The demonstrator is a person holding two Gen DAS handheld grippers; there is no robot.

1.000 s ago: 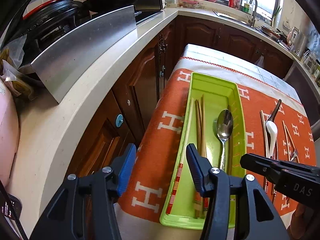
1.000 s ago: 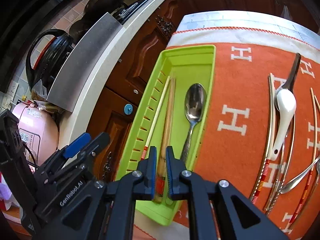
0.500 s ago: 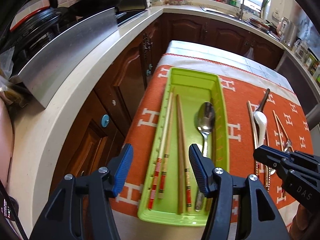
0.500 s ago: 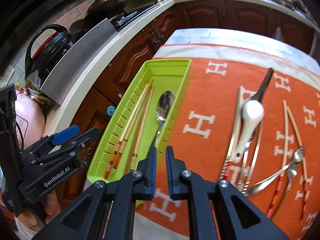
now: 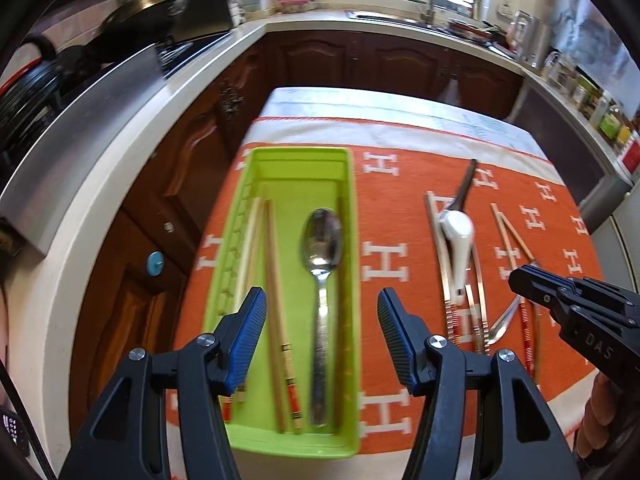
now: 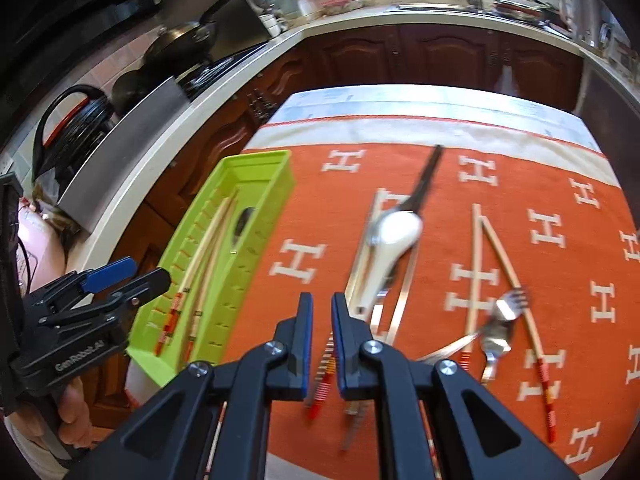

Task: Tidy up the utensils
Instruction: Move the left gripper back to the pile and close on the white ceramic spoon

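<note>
A lime-green tray [image 5: 347,200] lies on the left of the orange cloth. It holds wooden chopsticks [image 5: 275,280] and a metal spoon [image 5: 322,240]. My left gripper [image 5: 322,320] hangs open above the tray's near half, with nothing between its pads. To the right on the cloth lie a white ceramic spoon [image 6: 394,236], a dark-handled utensil [image 6: 426,176], metal chopsticks [image 6: 404,304], wooden chopsticks [image 6: 476,260] and a fork [image 6: 506,308]. My right gripper [image 6: 321,320] is shut and empty above the cloth, just left of the white spoon's handle end.
The orange cloth [image 6: 320,208] covers a small table. A white counter [image 5: 120,184] with a steel guard, pans and a kettle curves along the left over brown cabinets. A sink [image 5: 400,20] and jars stand at the back and right.
Both grippers have swung right. The right one left the tray and now hangs over the loose utensils. The left one now stands over the tray, its jaws slightly wider.
</note>
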